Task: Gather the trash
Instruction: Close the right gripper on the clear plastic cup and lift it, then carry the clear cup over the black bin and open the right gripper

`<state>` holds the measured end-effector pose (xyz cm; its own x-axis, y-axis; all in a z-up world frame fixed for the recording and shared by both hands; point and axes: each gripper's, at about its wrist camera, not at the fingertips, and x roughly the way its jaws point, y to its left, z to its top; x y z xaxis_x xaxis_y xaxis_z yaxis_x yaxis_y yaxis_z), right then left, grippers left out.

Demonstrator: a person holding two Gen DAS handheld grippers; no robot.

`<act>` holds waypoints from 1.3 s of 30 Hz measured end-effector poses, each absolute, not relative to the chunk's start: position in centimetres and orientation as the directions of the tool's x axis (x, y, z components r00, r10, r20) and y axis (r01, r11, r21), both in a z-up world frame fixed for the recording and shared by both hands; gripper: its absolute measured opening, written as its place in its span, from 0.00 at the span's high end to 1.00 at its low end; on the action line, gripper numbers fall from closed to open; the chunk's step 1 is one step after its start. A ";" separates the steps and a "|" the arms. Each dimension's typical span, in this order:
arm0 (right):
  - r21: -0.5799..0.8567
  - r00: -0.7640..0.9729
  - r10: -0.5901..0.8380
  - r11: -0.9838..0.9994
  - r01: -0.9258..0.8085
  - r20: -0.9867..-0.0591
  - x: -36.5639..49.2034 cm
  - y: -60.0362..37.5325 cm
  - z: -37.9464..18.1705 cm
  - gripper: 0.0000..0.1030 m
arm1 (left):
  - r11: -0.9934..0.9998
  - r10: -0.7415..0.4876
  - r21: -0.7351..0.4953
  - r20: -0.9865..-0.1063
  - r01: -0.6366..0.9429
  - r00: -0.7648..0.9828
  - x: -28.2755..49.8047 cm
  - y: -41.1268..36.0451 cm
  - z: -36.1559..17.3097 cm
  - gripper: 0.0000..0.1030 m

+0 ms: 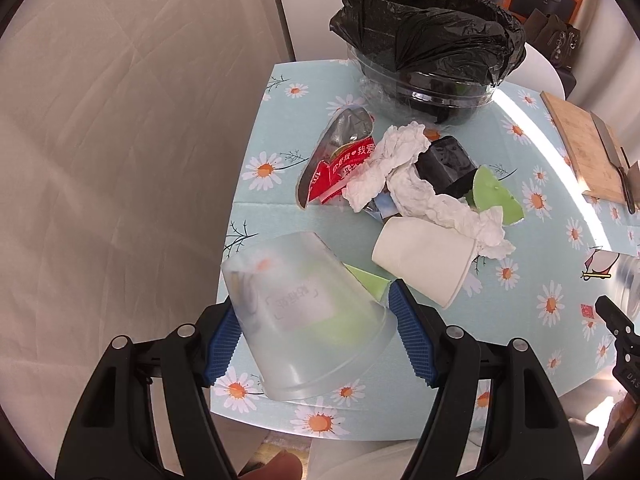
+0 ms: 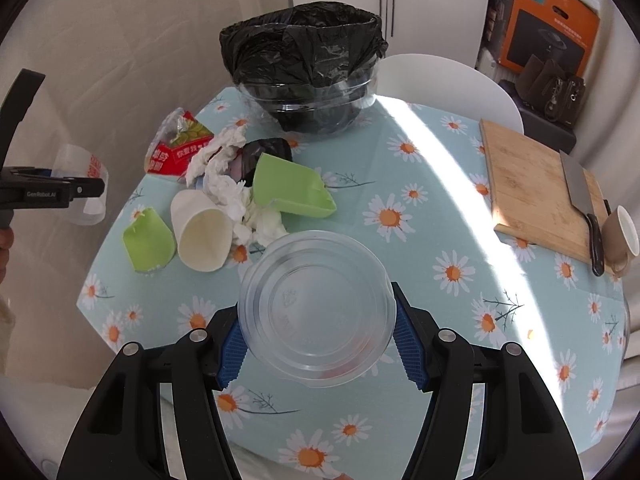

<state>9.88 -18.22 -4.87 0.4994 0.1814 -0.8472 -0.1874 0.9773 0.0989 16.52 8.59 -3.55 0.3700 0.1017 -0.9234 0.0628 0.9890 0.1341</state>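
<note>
Early on, by my read: left gripper [image 1: 312, 328] clamped on a frosted plastic cup [image 1: 304, 316], held over the table's near-left edge; right gripper [image 2: 318, 340] clamped on a clear plastic cup [image 2: 316, 312] above the near edge; neither binned yet. Bin w/ black bag [image 2: 304, 56] sits at far edge. Left-centre pile remains: paper cup [image 2: 202, 236], tissues [image 1: 404, 184], red wrapper [image 1: 340, 172], green pieces [image 2: 292, 188].
</note>
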 end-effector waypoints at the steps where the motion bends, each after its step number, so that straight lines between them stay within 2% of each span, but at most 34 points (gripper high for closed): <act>1: 0.097 0.504 0.183 0.977 -0.192 -0.844 9.6 -18.4 -4.7 0.43 | 0.990 0.102 0.132 -0.922 0.056 0.372 16.2 8.6 -3.4 0.32; 4: 0.090 0.523 0.190 0.974 -0.210 -0.831 8.9 -18.8 -4.2 0.43 | 0.996 0.071 0.088 -0.922 0.027 0.380 15.2 8.5 -2.6 0.32; 7: 0.101 0.534 0.211 0.968 -0.229 -0.818 8.2 -19.4 -3.7 0.43 | 0.991 0.111 0.132 -0.907 0.023 0.407 14.3 7.7 -1.9 0.32; 17: 0.145 0.577 0.267 0.957 -0.250 -0.771 8.4 -21.2 -1.1 0.43 | 0.986 0.113 0.158 -0.879 0.058 0.464 14.6 5.8 0.7 0.32; 23: 0.161 0.606 0.277 0.958 -0.239 -0.746 11.7 -21.8 1.6 0.43 | 0.982 0.062 0.145 -0.857 0.123 0.512 17.9 4.5 3.1 0.32; 34: 0.052 0.697 0.213 0.968 -0.245 -0.684 20.3 -20.5 7.8 0.43 | 0.968 -0.037 0.121 -0.800 0.221 0.599 26.9 2.2 7.9 0.29; 39: -0.005 0.732 0.180 0.970 -0.242 -0.658 24.6 -19.4 9.8 0.43 | 0.962 -0.086 0.095 -0.784 0.255 0.615 30.9 1.3 8.4 0.29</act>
